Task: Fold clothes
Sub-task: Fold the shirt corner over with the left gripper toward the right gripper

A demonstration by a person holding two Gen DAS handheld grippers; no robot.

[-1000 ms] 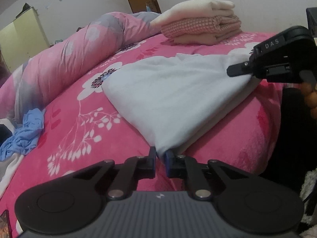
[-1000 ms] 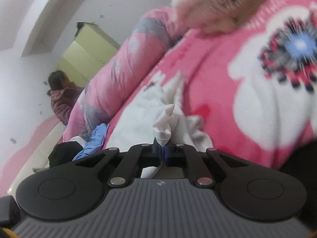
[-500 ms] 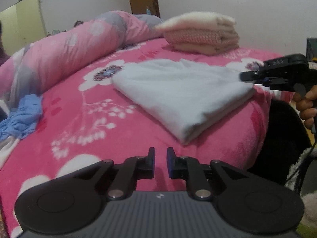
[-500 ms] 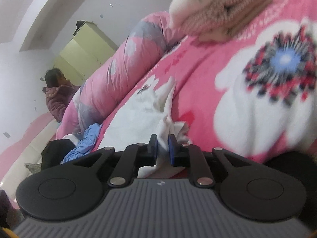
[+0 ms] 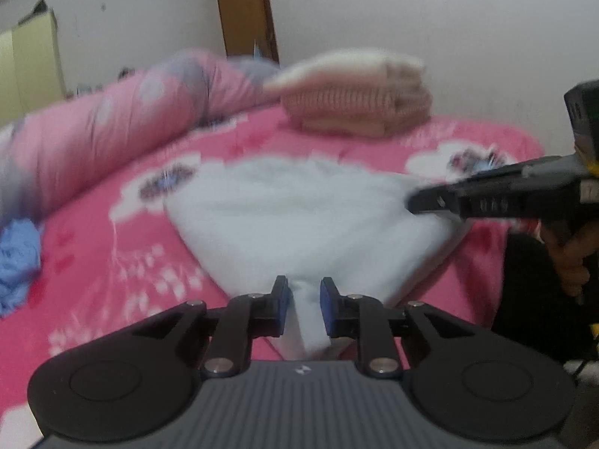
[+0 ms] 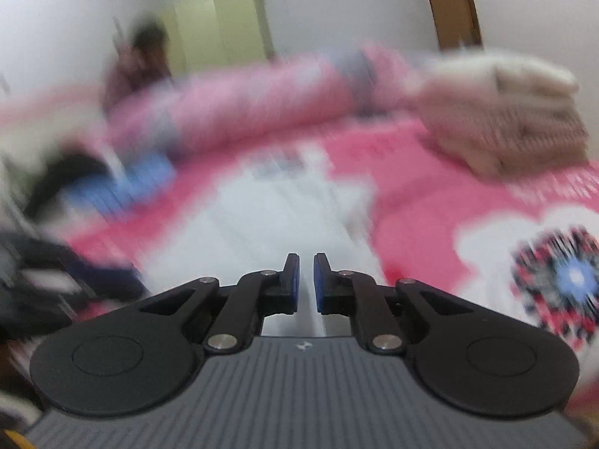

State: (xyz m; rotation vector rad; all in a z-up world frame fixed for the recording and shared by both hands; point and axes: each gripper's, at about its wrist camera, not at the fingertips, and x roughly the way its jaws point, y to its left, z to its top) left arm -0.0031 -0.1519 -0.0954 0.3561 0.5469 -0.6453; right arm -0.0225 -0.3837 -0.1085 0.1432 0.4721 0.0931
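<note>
Both grippers have closed back in on the folded white garment (image 5: pixel 299 217) since half a second ago, when they hung clear of it. Now the left gripper (image 5: pixel 302 293) straddles the garment's near corner with its fingers apart, cloth lying between them but not pinched. Over the garment's right edge, the right gripper (image 6: pixel 303 277) also has a small gap between its fingers, white cloth below; motion blur hides whether it touches. The garment lies flat on the pink floral bedspread (image 5: pixel 93 262), its long axis running from the near corner away toward the stack of folded beige clothes (image 5: pixel 355 101). Left of the garment sits crumpled blue clothing (image 5: pixel 17 258).
</note>
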